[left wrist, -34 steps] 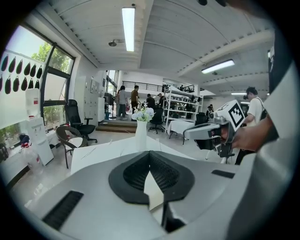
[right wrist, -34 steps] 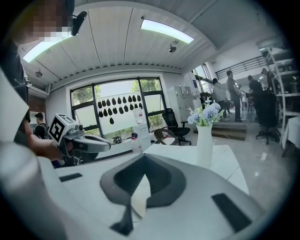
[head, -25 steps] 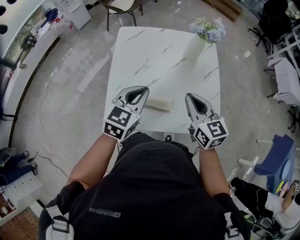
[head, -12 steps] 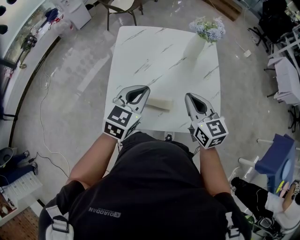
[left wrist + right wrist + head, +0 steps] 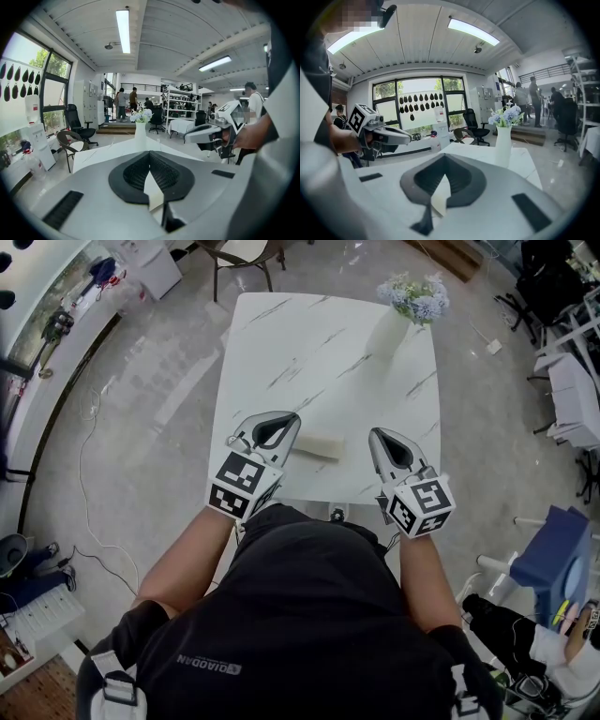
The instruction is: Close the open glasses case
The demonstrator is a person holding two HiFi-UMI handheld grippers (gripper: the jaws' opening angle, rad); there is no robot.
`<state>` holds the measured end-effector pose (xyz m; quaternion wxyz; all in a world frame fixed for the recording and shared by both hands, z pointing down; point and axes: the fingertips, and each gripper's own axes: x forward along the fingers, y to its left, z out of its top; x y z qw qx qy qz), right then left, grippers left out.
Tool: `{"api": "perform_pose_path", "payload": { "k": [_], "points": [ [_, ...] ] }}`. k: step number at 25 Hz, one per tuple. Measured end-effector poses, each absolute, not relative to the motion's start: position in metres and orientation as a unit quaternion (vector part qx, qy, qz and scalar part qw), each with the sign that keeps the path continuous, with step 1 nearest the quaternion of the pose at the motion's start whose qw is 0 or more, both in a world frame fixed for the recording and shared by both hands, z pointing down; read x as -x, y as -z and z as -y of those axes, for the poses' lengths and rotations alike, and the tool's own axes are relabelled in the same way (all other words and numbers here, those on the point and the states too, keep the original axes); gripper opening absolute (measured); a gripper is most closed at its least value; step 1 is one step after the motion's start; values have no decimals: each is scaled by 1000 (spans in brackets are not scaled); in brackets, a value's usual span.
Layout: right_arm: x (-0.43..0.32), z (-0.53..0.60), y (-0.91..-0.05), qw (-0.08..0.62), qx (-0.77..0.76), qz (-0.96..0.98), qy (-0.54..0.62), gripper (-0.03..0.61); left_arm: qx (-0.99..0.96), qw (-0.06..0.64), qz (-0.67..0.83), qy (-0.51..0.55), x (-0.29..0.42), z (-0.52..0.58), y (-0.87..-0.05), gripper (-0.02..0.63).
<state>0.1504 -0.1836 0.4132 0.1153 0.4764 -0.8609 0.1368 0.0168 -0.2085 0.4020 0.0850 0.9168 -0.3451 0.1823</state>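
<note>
A cream glasses case point(image 5: 318, 446) lies near the front edge of the white marble table point(image 5: 319, 343), with its lid looking down and flat. My left gripper point(image 5: 292, 417) hovers just left of the case, its tip close to the case's left end; its jaws are shut and empty point(image 5: 150, 153). My right gripper point(image 5: 373, 432) hangs to the right of the case, apart from it, jaws together with nothing between them point(image 5: 444, 156). Each gripper view shows the other gripper held level beside it.
A white vase with pale blue flowers point(image 5: 398, 320) stands at the table's far right. A chair point(image 5: 246, 257) sits beyond the far edge. Cables trail on the floor at left, and a blue seat point(image 5: 555, 559) is at right.
</note>
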Motion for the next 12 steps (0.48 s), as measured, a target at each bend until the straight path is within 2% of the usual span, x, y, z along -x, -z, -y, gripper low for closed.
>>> {"api": "perform_pose_path", "payload": {
  "k": [12],
  "points": [
    [-148, 181, -412, 116, -478, 860, -138, 2, -918, 77, 345, -182, -16, 207, -399, 5]
  ]
}}
